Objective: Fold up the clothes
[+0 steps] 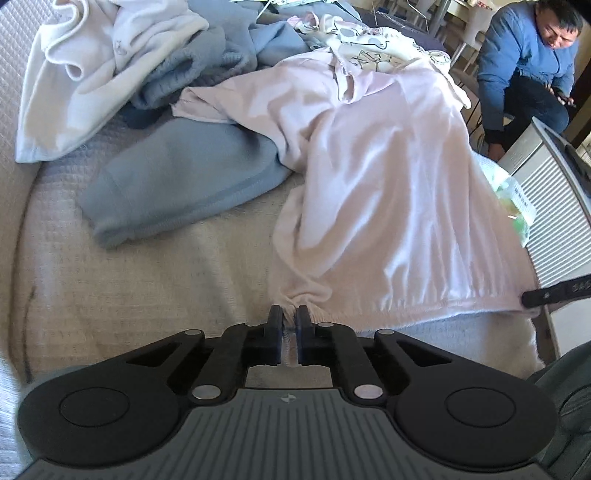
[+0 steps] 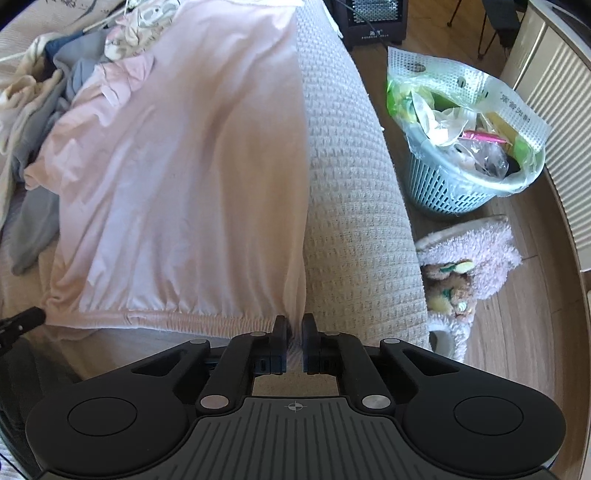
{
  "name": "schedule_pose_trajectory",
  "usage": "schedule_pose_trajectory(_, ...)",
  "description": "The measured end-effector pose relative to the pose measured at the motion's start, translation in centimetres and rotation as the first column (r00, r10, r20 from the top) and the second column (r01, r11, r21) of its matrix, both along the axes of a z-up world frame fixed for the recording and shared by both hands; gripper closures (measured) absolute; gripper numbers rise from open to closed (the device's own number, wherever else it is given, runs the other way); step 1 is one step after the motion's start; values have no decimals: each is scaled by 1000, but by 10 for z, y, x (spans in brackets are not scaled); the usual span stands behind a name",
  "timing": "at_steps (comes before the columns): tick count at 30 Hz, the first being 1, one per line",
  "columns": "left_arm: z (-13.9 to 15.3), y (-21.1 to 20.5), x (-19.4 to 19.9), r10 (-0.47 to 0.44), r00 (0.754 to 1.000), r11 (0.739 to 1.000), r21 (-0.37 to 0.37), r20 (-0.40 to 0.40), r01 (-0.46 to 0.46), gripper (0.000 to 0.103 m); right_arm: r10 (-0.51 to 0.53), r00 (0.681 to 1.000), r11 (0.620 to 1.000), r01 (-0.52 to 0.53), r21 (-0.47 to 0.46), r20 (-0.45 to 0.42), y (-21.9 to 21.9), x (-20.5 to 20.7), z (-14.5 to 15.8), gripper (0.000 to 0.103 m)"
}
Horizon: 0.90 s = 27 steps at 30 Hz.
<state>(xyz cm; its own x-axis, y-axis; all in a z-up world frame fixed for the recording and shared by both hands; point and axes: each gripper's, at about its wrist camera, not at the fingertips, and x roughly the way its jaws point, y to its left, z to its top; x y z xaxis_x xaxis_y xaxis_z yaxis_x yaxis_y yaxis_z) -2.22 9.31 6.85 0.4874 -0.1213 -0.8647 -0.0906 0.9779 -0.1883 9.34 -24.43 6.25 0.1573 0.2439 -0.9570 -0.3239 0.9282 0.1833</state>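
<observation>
A pale pink sweatshirt (image 1: pixel 388 177) lies spread over a beige waffle-weave bed cover (image 1: pixel 147 280), its elastic hem towards me. My left gripper (image 1: pixel 290 312) is shut on the hem's left corner, which bunches between the pads. In the right wrist view the same pink sweatshirt (image 2: pixel 177 177) stretches away, and my right gripper (image 2: pixel 294 320) is shut on the hem's right corner at the bed's edge. Each gripper's black finger shows at the border of the other's view: the right finger (image 1: pixel 554 293) and the left finger (image 2: pixel 22 321).
A grey-blue garment (image 1: pixel 177 184), a white garment (image 1: pixel 92 66) and a patterned cream one (image 1: pixel 373 44) lie heaped behind. A person in a blue jacket (image 1: pixel 524 62) crouches at the far right. On the wooden floor stand a waste basket (image 2: pixel 469 166), fluffy slippers (image 2: pixel 469 266) and a heater (image 2: pixel 373 22).
</observation>
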Motion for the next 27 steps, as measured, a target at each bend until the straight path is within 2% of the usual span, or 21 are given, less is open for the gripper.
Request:
schedule_pose_trajectory(4, -4, -11, -2, 29, 1000, 999, 24, 0, -29, 79, -16, 1000, 1000, 16, -6, -12, 0, 2, -6, 95)
schedule_pose_trajectory(7, 1, -15, -8, 72, 997, 997, 3, 11, -72, 64, -30, 999, 1000, 30, -1, -27, -2, 3, -9, 95)
schedule_pose_trajectory(10, 8, -11, -12, 95, 995, 995, -13, 28, -94, 54, -40, 999, 999, 41, 2, -37, -3, 5, -14, 95)
schedule_pose_trajectory(12, 14, -11, -16, 115, 992, 993, -22, 42, -114, 44, -39, 998, 999, 39, 0, -39, -3, 6, -16, 95)
schedule_pose_trajectory(16, 25, -10, -25, 139, 988, 990, -35, 67, -137, 34, -19, 999, 1000, 19, -19, -33, 1, 5, -18, 95)
schedule_pose_trajectory(22, 18, -11, -21, 118, 990, 992, -48, 78, -115, 31, 6, 1000, 999, -8, -48, -30, 5, 5, -20, 95)
schedule_pose_trajectory(27, 12, -4, -15, 126, 989, 990, -74, 81, -120, 34, -14, 999, 1000, 13, -24, -42, 0, 7, -20, 94)
